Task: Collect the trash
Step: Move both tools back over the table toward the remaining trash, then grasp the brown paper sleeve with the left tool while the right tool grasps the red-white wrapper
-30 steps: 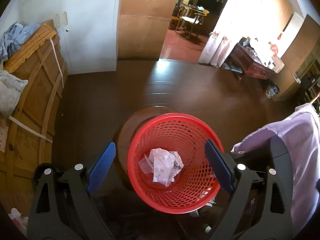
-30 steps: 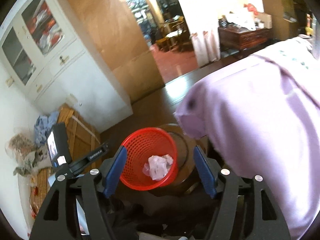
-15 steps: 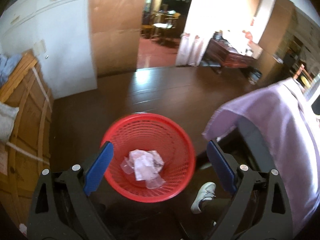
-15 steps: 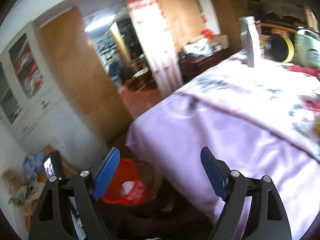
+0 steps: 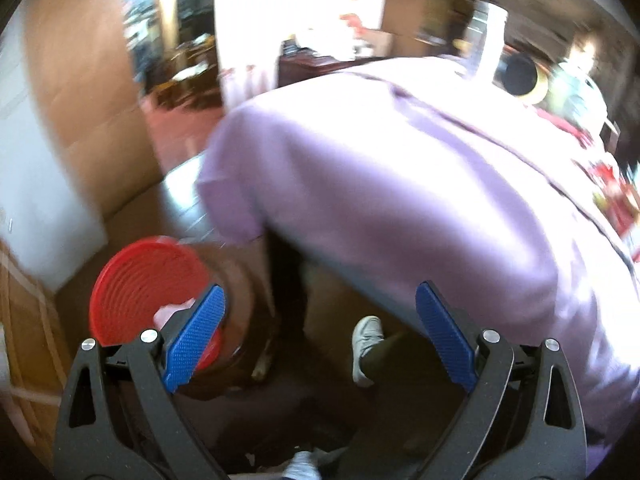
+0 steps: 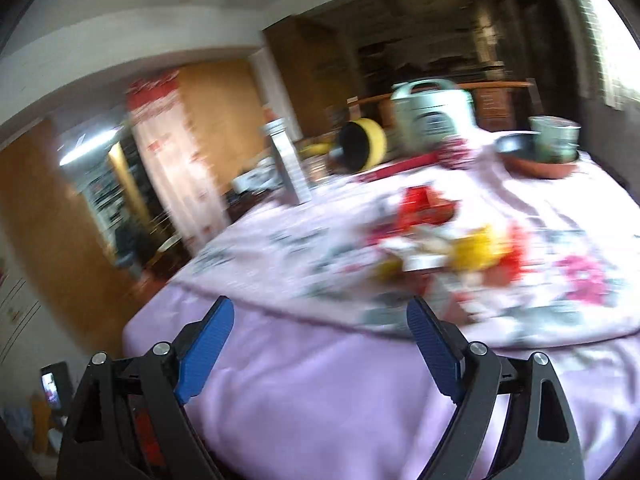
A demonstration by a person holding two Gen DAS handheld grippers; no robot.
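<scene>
In the left wrist view a red mesh basket (image 5: 144, 284) sits low on the left on a round wooden stool (image 5: 236, 320), with a bit of crumpled white paper (image 5: 168, 314) showing inside. My left gripper (image 5: 320, 332) is open and empty, above the floor beside the purple-clothed table (image 5: 400, 200). In the right wrist view my right gripper (image 6: 320, 340) is open and empty, facing the table edge. Blurred red, yellow and white wrappers (image 6: 448, 248) lie on the tablecloth (image 6: 320, 380) beyond it.
On the table's far side stand a metal flask (image 6: 290, 164), a yellow-and-black round object (image 6: 362, 144), a rice cooker (image 6: 432, 108) and stacked bowls (image 6: 540, 152). A white shoe (image 5: 366, 344) is under the table. A white cabinet (image 5: 24, 184) stands at left.
Both grippers have swung up and right, away from the basket toward the table. The basket slid to the left edge of the left view; the right view now shows the tabletop.
</scene>
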